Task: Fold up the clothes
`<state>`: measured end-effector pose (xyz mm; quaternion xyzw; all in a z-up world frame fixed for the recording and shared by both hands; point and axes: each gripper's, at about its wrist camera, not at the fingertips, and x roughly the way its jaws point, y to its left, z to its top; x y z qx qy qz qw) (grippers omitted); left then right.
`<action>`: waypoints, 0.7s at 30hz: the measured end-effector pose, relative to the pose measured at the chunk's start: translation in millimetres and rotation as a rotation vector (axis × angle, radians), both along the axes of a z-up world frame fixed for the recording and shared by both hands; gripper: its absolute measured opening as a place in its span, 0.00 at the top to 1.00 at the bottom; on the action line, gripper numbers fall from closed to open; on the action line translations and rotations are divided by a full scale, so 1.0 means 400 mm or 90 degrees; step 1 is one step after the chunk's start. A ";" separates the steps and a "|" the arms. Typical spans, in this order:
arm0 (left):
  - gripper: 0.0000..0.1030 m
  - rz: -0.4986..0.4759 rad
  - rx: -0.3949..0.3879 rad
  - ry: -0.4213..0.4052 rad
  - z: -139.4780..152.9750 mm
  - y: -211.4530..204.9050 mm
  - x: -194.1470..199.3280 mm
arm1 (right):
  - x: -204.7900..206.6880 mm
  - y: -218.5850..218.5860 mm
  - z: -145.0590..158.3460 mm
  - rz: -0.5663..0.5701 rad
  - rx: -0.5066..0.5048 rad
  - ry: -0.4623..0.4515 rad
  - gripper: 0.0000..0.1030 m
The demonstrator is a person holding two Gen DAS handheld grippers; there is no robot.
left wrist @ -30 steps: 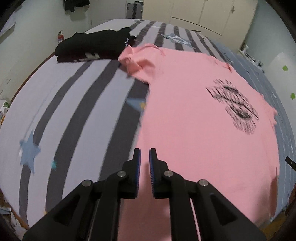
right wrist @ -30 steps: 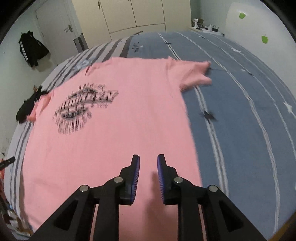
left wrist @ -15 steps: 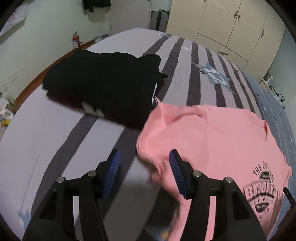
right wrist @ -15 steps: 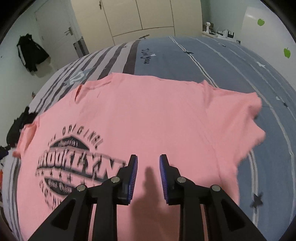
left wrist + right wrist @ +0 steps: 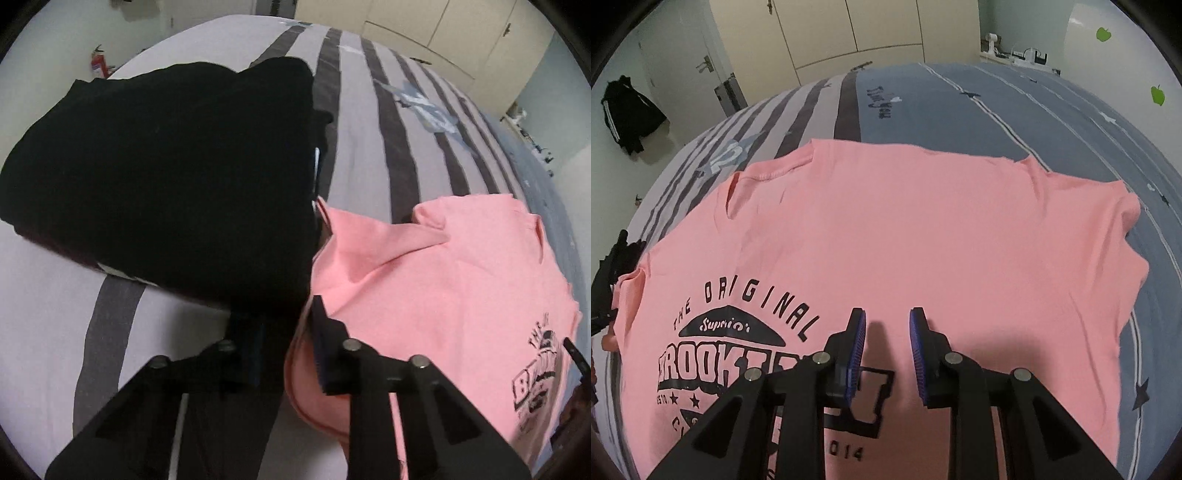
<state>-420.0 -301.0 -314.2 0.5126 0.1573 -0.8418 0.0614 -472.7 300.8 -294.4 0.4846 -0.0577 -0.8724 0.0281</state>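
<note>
A pink T-shirt (image 5: 886, 221) with a black print lies face up, spread flat on the bed. In the left wrist view its near sleeve (image 5: 306, 387) is bunched against a folded black garment (image 5: 166, 177). My left gripper (image 5: 286, 332) is low at that sleeve and its jaws are closing. The sleeve's hem lies between them, with a gap still showing on the left side. My right gripper (image 5: 888, 325) hovers over the shirt's chest beside the print, jaws slightly apart and nothing between them. The far sleeve (image 5: 1108, 229) lies flat to the right.
The bed cover (image 5: 369, 147) has grey and white stripes on one half and is blue (image 5: 997, 122) on the other. The black garment pile sits right against the pink sleeve. Cupboards (image 5: 849, 29) stand beyond the bed, and a dark jacket (image 5: 628, 114) hangs on the wall.
Both grippers moved up the shirt from its lower part toward the shoulders. The left one opened wide near the sleeve and has since narrowed around its hem. The right gripper's gap stayed the same.
</note>
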 end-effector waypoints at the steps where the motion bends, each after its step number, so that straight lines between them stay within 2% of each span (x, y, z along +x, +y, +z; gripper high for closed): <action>1: 0.99 -0.017 0.002 0.018 0.024 0.012 0.012 | -0.002 -0.005 -0.003 0.000 0.002 -0.002 0.79; 5: 0.99 -0.073 -0.016 0.064 0.102 0.068 0.062 | -0.010 -0.022 -0.016 0.003 0.012 -0.011 0.78; 8: 0.99 -0.087 -0.038 0.108 0.153 0.085 0.080 | -0.018 -0.029 -0.024 0.008 0.019 -0.016 0.79; 13: 0.99 -0.067 -0.077 0.177 0.233 0.046 0.088 | -0.028 -0.034 -0.021 0.016 0.027 -0.013 0.78; 16: 0.99 -0.042 -0.095 0.138 0.202 0.004 0.089 | -0.036 -0.033 -0.026 0.015 0.031 -0.014 0.78; 21: 0.94 0.016 -0.047 0.021 0.056 -0.088 0.108 | -0.039 -0.038 -0.050 0.029 0.045 -0.023 0.78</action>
